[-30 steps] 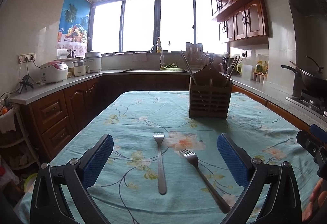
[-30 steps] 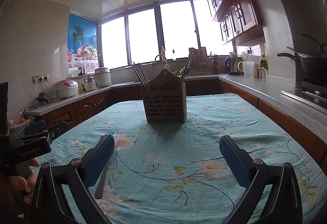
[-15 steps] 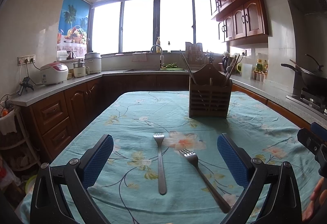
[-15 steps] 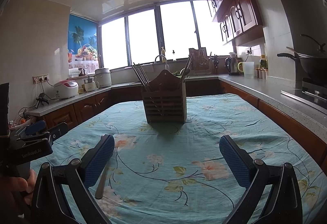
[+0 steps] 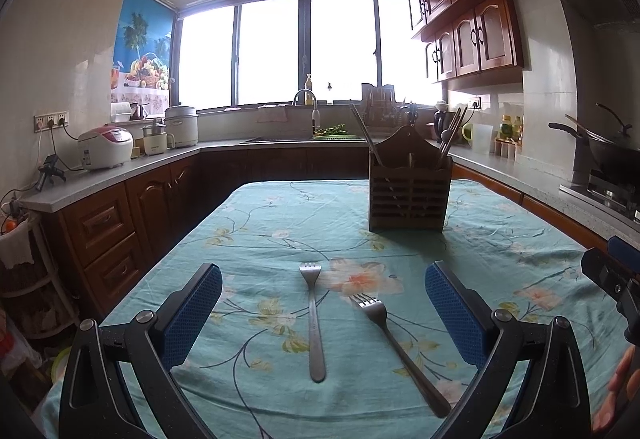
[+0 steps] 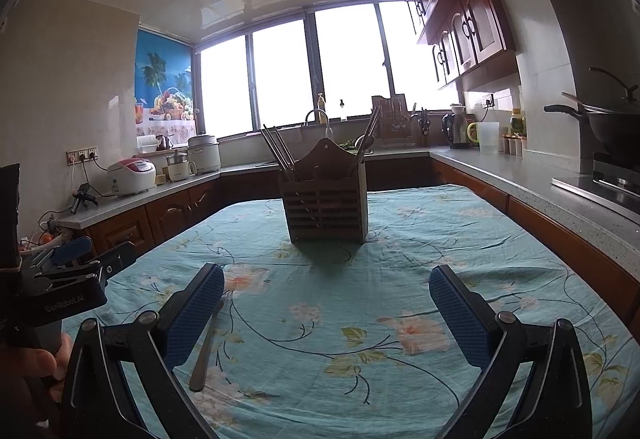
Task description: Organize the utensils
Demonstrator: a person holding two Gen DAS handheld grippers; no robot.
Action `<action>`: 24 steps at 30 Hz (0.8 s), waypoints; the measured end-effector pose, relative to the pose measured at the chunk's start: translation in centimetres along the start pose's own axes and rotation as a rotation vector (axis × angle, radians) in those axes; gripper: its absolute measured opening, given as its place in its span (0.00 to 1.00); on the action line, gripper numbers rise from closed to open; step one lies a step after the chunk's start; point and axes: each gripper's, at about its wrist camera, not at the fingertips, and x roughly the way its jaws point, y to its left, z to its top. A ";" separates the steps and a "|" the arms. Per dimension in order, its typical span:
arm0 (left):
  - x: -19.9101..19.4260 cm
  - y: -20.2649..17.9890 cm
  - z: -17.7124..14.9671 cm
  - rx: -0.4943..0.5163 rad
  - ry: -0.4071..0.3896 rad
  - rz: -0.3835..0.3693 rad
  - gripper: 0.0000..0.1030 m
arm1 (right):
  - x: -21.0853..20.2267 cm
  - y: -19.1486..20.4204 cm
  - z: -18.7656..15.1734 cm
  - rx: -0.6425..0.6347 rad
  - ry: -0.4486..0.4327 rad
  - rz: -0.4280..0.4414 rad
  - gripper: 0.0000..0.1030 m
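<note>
Lying on the flowered teal tablecloth [image 5: 260, 223], two metal forks sit between the spread fingers of the left gripper [image 5: 323, 309], which hovers above them with its blue pads wide apart and nothing in its grasp. The left fork [image 5: 314, 323] lies almost straight along the line of the gripper, tines pointing away toward the holder, its handle end nearest the camera. The right fork [image 5: 394, 343] lies just beside it, nearer the right-hand pad, angled so that its tines lean in toward the other fork while its long handle runs out toward the base of the right finger. The two do not touch. Both are plain, dull steel, four-tined as far as can be told, with slim flat handles.

Straight ahead of the left gripper, and a little to its right, stands the wooden utensil holder [image 5: 409, 195], a slatted box with a peaked back; chopsticks (or thin rods of that sort) lean out of its compartments at both sides.

The right gripper [image 6: 326, 309] is likewise spread open and empty over the cloth. From its view only one fork shows: its handle [image 6: 204, 355] pokes out beside and below the left-hand pad, the tines hidden behind that pad. The holder stands directly ahead of this gripper, well apart from it, casting a shadow toward it.
</note>
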 end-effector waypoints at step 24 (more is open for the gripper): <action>-0.2 -0.8 0.0 0.006 -0.004 -0.008 0.99 | 0.1 0.5 0.2 -0.002 0.001 0.009 1.00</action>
